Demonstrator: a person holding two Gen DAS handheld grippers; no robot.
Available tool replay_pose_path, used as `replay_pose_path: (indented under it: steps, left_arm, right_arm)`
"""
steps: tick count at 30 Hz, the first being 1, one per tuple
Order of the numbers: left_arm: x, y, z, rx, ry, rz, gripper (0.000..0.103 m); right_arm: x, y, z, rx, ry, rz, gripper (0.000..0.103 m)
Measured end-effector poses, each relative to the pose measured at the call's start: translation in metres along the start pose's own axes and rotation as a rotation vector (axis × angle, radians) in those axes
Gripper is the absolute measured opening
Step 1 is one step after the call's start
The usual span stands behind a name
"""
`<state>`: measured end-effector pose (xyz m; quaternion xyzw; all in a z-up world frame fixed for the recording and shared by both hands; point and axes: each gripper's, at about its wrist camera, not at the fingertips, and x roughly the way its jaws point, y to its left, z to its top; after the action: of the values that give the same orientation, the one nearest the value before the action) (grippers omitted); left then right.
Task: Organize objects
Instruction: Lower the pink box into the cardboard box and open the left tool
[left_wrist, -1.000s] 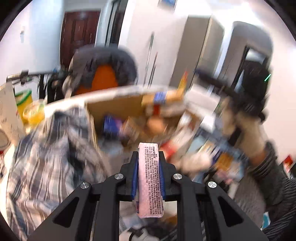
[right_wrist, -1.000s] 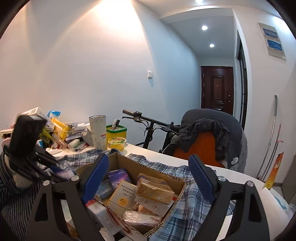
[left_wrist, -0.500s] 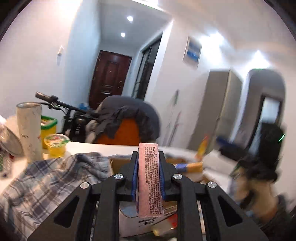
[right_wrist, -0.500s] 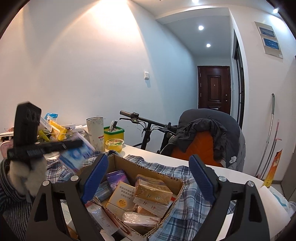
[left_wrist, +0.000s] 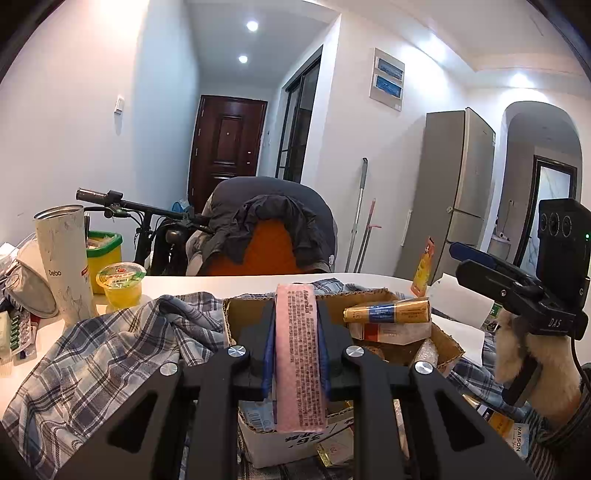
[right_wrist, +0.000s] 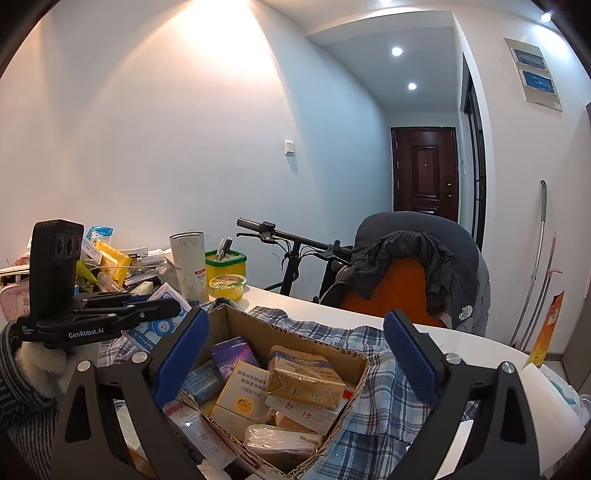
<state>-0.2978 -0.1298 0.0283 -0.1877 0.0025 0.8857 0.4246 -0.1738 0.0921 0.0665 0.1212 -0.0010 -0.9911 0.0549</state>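
My left gripper (left_wrist: 295, 328) is shut on a flat packet (left_wrist: 298, 362), pink along its edge and held upright above the near rim of an open cardboard box (left_wrist: 373, 295). In the right wrist view the same packet (right_wrist: 162, 321) shows a white and blue face in the left gripper (right_wrist: 173, 308), just left of the box (right_wrist: 258, 321). The box is full of small cartons and wrapped packs. My right gripper (right_wrist: 297, 325) hangs over it, its jaws opening with nothing between them. The left wrist view shows the right gripper (left_wrist: 460, 260) at the far right, held by a gloved hand.
A plaid shirt (left_wrist: 110, 350) lies under and around the box on the white table (left_wrist: 221, 280). A tall tumbler (left_wrist: 64, 258), a jelly cup (left_wrist: 120, 284) and a green-rimmed tub (left_wrist: 103, 254) stand at the left, near a heap of packets (right_wrist: 110, 258). A jacket-draped chair (left_wrist: 269, 229) and a bicycle stand behind.
The left gripper swung up and left from pointing into the box to nearly level, the packet still in its grip. The right jaws spread a little wider.
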Motion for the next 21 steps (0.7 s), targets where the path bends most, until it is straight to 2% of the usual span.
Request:
replay_pose_path:
  steps: [6, 8, 9, 10, 12, 15, 21]
  left_arm:
    - [0.006, 0.001, -0.002, -0.014, 0.038, -0.005, 0.021]
    - [0.008, 0.002, -0.002, -0.029, 0.063, -0.001, 0.026]
    - [0.009, 0.004, -0.003, -0.043, 0.077, -0.002, 0.04]
    - [0.01, 0.004, -0.004, -0.052, 0.084, -0.001, 0.065]
    - [0.006, 0.002, -0.004, -0.05, 0.065, 0.017, 0.083]
    - [-0.002, -0.002, -0.002, -0.035, 0.022, 0.003, 0.085]
    - [-0.005, -0.004, 0.0, -0.028, 0.016, 0.013, 0.085]
  right_arm:
    - [0.002, 0.001, -0.001, -0.009, 0.013, 0.001, 0.095]
    - [0.003, 0.002, -0.002, -0.007, 0.022, 0.007, 0.095]
    - [0.003, 0.002, -0.002, -0.008, 0.022, 0.006, 0.095]
    - [0.003, 0.002, -0.002, -0.009, 0.022, 0.006, 0.095]
    - [0.003, 0.003, -0.002, -0.011, 0.023, 0.004, 0.095]
    - [0.003, 0.002, -0.002, -0.007, 0.02, 0.003, 0.095]
    - [0.003, 0.001, -0.003, -0.006, 0.019, 0.001, 0.095]
